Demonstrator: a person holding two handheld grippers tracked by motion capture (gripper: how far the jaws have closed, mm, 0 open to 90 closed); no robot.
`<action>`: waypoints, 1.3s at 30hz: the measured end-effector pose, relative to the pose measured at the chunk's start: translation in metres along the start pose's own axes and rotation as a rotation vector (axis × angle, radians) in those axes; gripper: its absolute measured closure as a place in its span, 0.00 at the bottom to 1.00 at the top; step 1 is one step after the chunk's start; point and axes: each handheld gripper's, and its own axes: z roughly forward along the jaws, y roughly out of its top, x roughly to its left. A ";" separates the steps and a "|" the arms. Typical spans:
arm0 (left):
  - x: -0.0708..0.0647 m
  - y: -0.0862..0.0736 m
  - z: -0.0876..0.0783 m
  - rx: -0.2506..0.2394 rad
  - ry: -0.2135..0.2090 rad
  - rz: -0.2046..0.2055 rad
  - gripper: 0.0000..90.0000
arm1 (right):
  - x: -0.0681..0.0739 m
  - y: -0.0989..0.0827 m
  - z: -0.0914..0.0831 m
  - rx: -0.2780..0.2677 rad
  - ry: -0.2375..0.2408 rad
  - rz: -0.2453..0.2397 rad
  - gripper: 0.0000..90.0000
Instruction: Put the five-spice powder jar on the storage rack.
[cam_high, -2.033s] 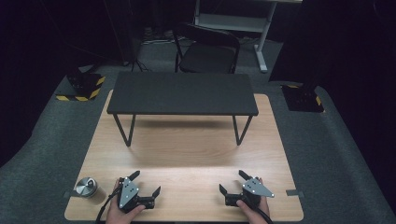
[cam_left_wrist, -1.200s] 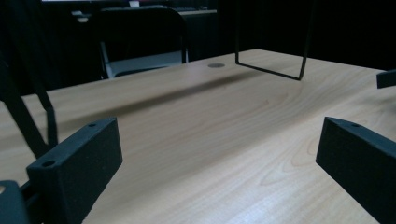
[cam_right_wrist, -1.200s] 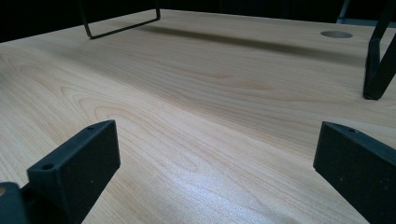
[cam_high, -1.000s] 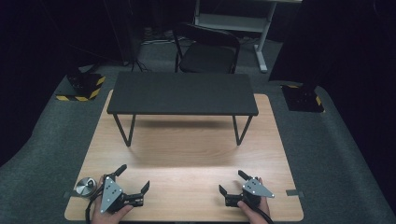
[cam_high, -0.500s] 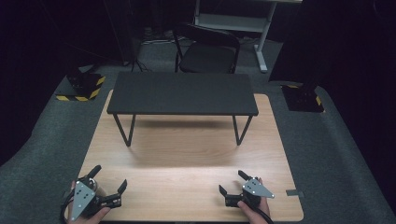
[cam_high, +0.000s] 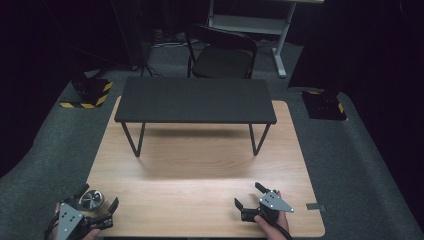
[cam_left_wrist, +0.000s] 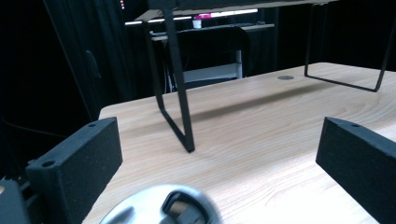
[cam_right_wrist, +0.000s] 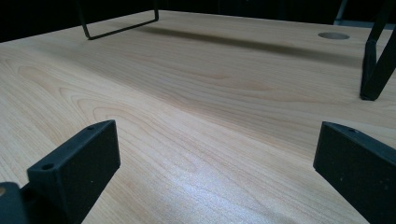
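Dark walls stood all around the room, and the wooden table (cam_high: 200, 175) was the one bright spot in it. Closest to me, at the near left corner, the left gripper (cam_high: 95, 210) had its black jaws wide apart, one on each side of a small round metal thing (cam_high: 91, 200). The jaws were not touching it yet, as far as I could tell. In the left gripper view the round metal thing (cam_left_wrist: 161, 205) sat low between the jaws, shiny, blurry, with a dark raised bit in the middle, maybe a knob. I thought it would be hard and stiff, a bit heavy for its size, and slippery because it was so smooth. It did not look easy to break. It lay flat, so its round face pointed up. Being round, it had no long side and did not point any way across the table. The best place to hold it looked like the rim, one jaw on each side. The right gripper (cam_high: 250, 197) rested at the near right of the table, jaws apart too, with bare wood between them. Farther off stood a low black bench (cam_high: 195, 100) on thin legs. Behind that was a black chair (cam_high: 220, 57) on the grey floor.
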 end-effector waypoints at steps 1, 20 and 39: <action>0.000 0.000 0.000 0.000 0.001 -0.001 0.01 | 0.000 0.000 0.000 0.000 -0.001 -0.001 0.00; 0.022 -0.033 -0.014 0.001 0.019 -0.066 0.01 | 0.001 0.000 0.000 -0.002 -0.005 -0.001 0.00; 0.030 -0.050 -0.012 0.053 -0.030 -0.051 0.02 | 0.000 -0.001 0.000 -0.007 0.001 0.001 0.00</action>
